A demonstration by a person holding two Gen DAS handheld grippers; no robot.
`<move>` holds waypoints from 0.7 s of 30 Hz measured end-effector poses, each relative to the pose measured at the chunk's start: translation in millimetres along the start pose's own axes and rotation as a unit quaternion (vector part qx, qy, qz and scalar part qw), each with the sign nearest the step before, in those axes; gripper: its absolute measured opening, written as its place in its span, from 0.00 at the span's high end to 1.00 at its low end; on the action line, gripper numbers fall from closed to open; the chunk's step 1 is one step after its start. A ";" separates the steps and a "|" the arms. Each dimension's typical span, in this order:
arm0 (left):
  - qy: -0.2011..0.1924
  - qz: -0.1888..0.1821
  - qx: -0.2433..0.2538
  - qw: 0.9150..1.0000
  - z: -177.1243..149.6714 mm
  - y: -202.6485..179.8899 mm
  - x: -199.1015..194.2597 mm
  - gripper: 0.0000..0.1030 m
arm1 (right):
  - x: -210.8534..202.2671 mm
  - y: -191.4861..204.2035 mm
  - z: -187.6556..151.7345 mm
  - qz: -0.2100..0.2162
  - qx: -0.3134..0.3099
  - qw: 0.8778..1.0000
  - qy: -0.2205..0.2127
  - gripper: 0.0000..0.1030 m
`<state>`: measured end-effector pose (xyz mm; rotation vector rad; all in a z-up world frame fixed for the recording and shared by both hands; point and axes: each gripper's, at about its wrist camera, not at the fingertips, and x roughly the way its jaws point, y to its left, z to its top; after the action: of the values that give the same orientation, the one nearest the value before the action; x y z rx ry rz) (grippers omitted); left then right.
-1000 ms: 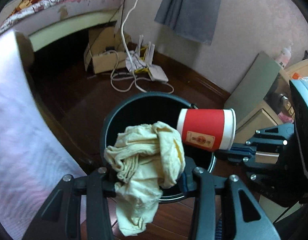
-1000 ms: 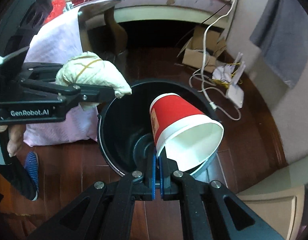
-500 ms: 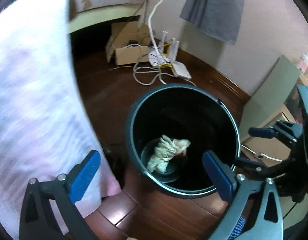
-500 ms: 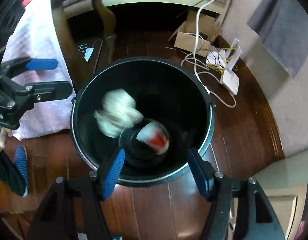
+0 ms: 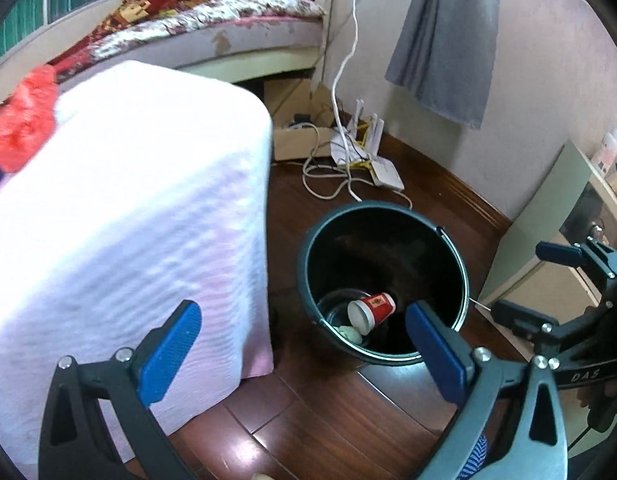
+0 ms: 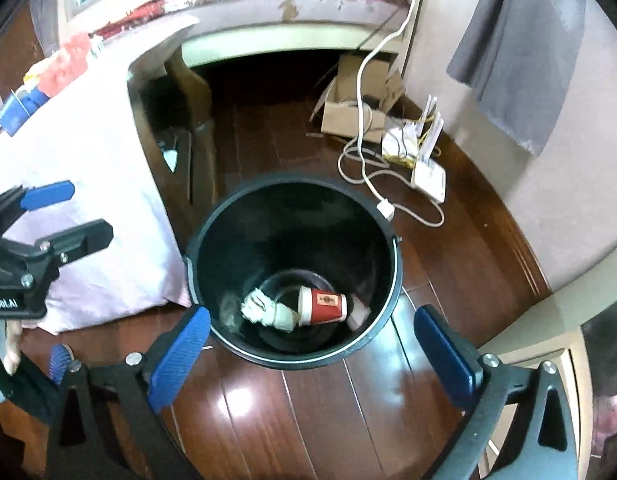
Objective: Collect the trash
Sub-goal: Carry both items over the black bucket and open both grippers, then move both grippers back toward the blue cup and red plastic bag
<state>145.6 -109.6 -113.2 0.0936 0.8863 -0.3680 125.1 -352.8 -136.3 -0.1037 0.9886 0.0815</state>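
Note:
A black bin (image 6: pixel 292 184) stands on the wooden floor. At its bottom lie a red paper cup (image 6: pixel 322 306) on its side and a crumpled cream cloth (image 6: pixel 264 310) beside it. My right gripper (image 6: pixel 312 354) hangs above the bin's near rim, its jaws opening wide with nothing between them. In the left wrist view the bin (image 5: pixel 382 210) sits lower right, with the cup (image 5: pixel 372 310) and a bit of cloth (image 5: pixel 350 334) inside. My left gripper (image 5: pixel 304 344) is open and empty, above the floor between table and bin. Each gripper shows in the other's view: left gripper (image 6: pixel 64 214), right gripper (image 5: pixel 536 284).
A table under a white-pink cloth (image 5: pixel 128 200) stands just left of the bin, with a red crumpled bag (image 5: pixel 24 128) on top. A cardboard box (image 6: pixel 356 116), white cables (image 6: pixel 368 176) and a router (image 6: pixel 428 178) lie by the wall. A pale cabinet (image 5: pixel 548 288) is at the right.
Both grippers opened and let go: the cloth and the red cup dropped into the bin. Both grippers then rose, and the left one drew back toward the table.

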 end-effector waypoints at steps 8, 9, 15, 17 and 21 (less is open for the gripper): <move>-0.028 0.011 -0.011 0.999 -2.5 12.4 -42.2 0.01 | -44.1 31.3 8.7 0.005 -0.009 0.999 -0.040 0.00; -0.031 0.014 -0.013 0.999 -3.1 14.9 -46.9 0.01 | -47.0 34.1 8.8 0.007 -0.010 0.999 -0.042 0.00; -0.050 0.027 -0.023 0.998 -4.9 27.1 -68.9 0.01 | -66.7 56.0 12.9 0.025 -0.012 0.998 -0.061 0.00; -0.059 0.035 -0.029 0.997 -6.0 34.3 -79.9 0.01 | -71.8 63.0 14.5 0.029 -0.015 0.997 -0.067 0.00; -0.075 0.044 -0.043 0.995 -8.3 49.1 -99.3 0.01 | -81.7 78.7 21.4 0.041 -0.022 0.995 -0.083 0.00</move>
<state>99.7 -34.6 -45.4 0.0252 0.7453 -0.2499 89.0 -273.8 -60.2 -0.0950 0.8252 0.1853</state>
